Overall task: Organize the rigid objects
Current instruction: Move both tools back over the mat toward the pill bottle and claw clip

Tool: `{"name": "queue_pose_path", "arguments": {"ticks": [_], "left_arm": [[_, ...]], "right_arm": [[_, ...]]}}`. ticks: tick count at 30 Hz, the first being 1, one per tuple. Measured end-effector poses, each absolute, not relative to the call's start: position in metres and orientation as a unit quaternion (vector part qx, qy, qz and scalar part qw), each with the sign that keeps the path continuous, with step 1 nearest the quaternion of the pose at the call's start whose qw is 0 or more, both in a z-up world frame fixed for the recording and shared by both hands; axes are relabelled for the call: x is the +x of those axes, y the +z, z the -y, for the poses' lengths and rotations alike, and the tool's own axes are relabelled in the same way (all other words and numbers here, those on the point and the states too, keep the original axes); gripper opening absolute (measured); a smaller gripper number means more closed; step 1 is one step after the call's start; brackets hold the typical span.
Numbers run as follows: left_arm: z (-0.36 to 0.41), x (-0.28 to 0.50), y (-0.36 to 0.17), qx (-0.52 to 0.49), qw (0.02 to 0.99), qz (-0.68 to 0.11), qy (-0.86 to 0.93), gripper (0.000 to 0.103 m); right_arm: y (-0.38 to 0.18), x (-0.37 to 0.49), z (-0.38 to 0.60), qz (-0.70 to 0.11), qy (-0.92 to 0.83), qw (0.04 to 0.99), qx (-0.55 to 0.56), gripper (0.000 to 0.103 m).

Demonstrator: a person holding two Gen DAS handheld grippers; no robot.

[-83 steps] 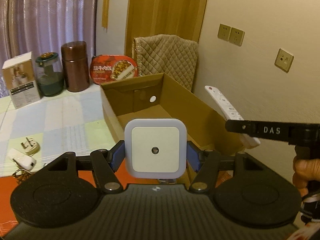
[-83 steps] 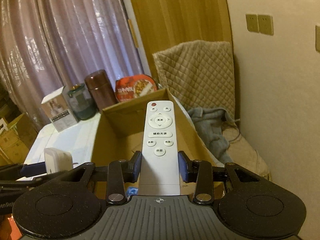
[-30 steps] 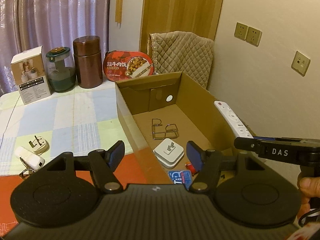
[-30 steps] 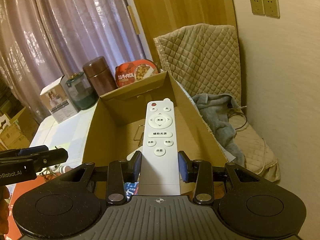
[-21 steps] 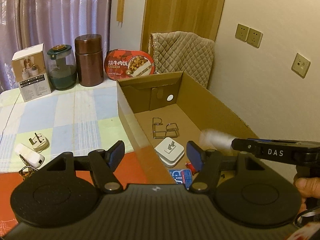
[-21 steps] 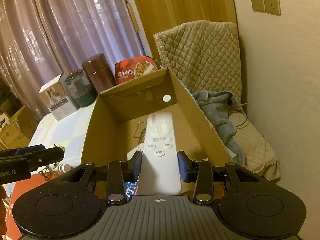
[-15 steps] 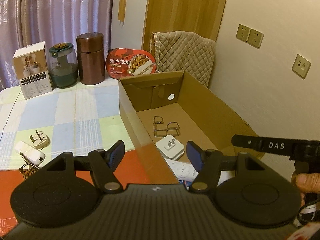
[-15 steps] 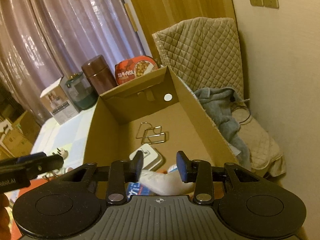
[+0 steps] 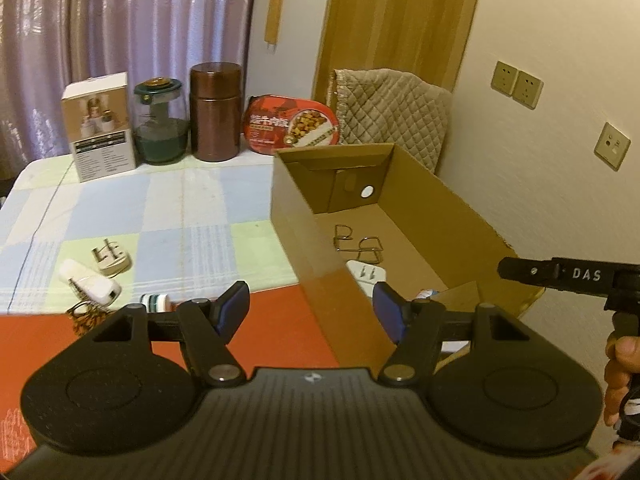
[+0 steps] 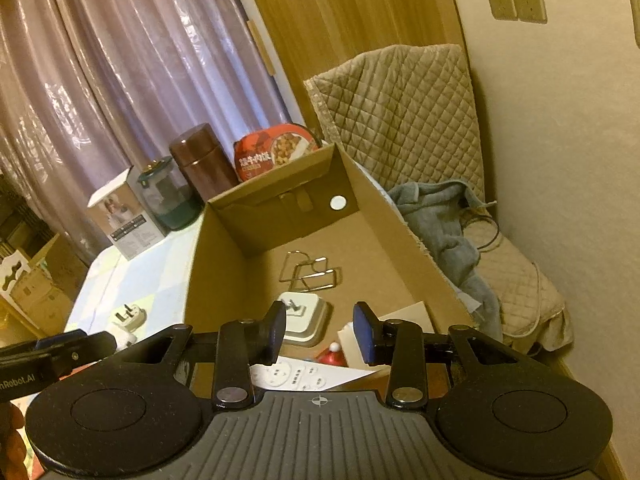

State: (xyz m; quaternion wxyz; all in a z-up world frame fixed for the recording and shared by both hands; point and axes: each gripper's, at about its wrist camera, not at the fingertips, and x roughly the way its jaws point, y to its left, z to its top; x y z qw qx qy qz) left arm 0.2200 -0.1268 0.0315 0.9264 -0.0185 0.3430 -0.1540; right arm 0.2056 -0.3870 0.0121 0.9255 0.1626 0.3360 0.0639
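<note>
An open cardboard box stands on the table's right side. On its floor lie a white square night light, plug pins up, a wire rack and a white remote. My right gripper hovers over the box's near end, jaws apart with nothing between them; the remote lies below it. My left gripper is open and empty above the box's near left corner. A plug, a white charger and a small bottle lie on the cloth to the left.
At the table's back stand a white carton, a glass jar, a brown canister and a red food bowl. A quilted chair with a grey cloth sits right of the box, by the wall.
The night light left my left gripper and the remote slid out of my right gripper; both now lie in the box. My left gripper has shifted left, away from the box.
</note>
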Motion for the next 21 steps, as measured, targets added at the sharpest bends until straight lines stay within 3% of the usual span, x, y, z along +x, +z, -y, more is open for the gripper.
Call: {"name": "queue_pose_path", "arguments": {"ticks": [15,18,21], "left_arm": [[0.041,0.161,0.04,-0.029,0.938,-0.332,-0.09,0.064],[0.019,0.151,0.038,-0.031,0.94,-0.334,-0.069,0.064],[-0.003,0.142,0.038,-0.035,0.941,-0.334,-0.048,0.064]], "right_arm": [[0.049,0.164,0.331,-0.307,0.105,0.932,0.16,0.037],[0.053,0.158,0.317,-0.305,0.116,0.932,0.159,0.042],[0.056,0.153,0.303,-0.303,0.129,0.931,0.156,0.055]]}}
